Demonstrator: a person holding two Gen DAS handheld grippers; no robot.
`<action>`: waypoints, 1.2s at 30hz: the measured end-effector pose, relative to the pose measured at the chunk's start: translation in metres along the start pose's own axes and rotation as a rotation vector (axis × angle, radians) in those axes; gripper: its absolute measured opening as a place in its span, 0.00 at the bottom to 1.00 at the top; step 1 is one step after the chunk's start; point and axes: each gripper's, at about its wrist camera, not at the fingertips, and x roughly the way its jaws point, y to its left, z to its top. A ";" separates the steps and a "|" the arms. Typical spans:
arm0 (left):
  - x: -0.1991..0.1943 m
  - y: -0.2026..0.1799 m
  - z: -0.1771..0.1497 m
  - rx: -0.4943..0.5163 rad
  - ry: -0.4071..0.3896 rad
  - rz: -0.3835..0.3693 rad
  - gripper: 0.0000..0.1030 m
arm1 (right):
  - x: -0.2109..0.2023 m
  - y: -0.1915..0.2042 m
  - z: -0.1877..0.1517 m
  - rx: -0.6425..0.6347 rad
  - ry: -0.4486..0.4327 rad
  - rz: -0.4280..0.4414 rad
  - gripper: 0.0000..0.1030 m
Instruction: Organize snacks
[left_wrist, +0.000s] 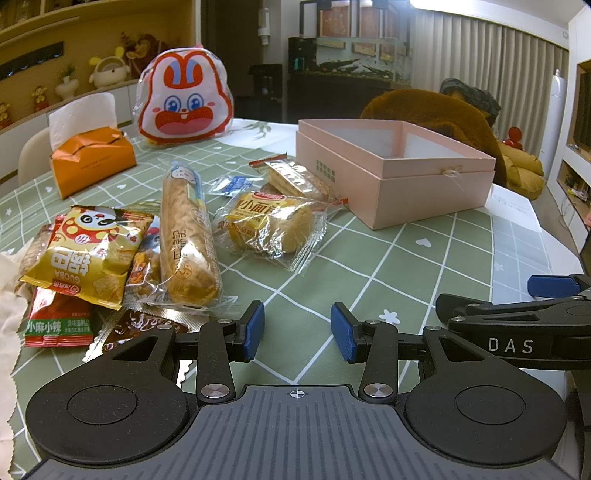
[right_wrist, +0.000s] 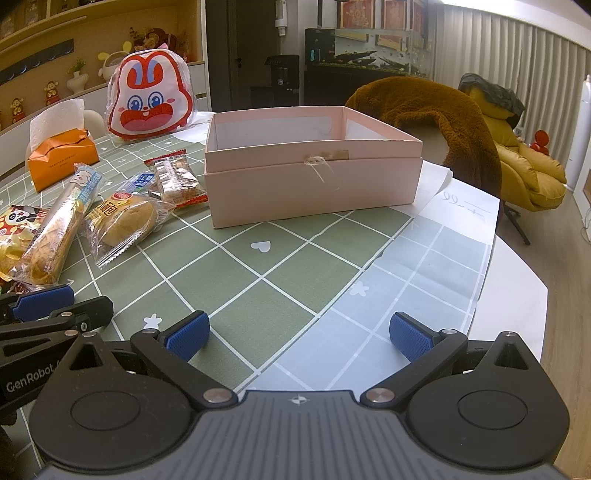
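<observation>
Several wrapped snacks lie on the green checked tablecloth: a long bread stick (left_wrist: 186, 236), a round bun (left_wrist: 271, 225), a cracker pack (left_wrist: 295, 179), a yellow Guoba bag (left_wrist: 88, 254) and a red spicy pack (left_wrist: 59, 325). An open empty pink box (left_wrist: 399, 177) stands to their right; it also shows in the right wrist view (right_wrist: 314, 184). My left gripper (left_wrist: 297, 332) is open and empty, just in front of the bread stick. My right gripper (right_wrist: 299, 334) is wide open and empty, over the cloth in front of the box. The bun (right_wrist: 125, 221) and bread stick (right_wrist: 55, 236) lie to its left.
An orange tissue box (left_wrist: 90, 160) and a rabbit-face bag (left_wrist: 184, 103) stand at the back left. A chair with a brown fur throw (right_wrist: 436, 110) is behind the table. The table's round white edge (right_wrist: 517, 295) runs on the right.
</observation>
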 end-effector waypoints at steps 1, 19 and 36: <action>0.000 0.000 0.000 0.000 0.000 0.000 0.45 | 0.000 0.000 0.000 0.000 0.000 0.000 1.00; 0.000 0.000 0.000 0.001 0.000 0.001 0.46 | -0.001 -0.001 -0.001 0.000 0.000 0.000 1.00; -0.004 0.004 0.000 -0.024 0.005 0.017 0.46 | 0.002 -0.003 0.004 0.014 0.020 0.040 1.00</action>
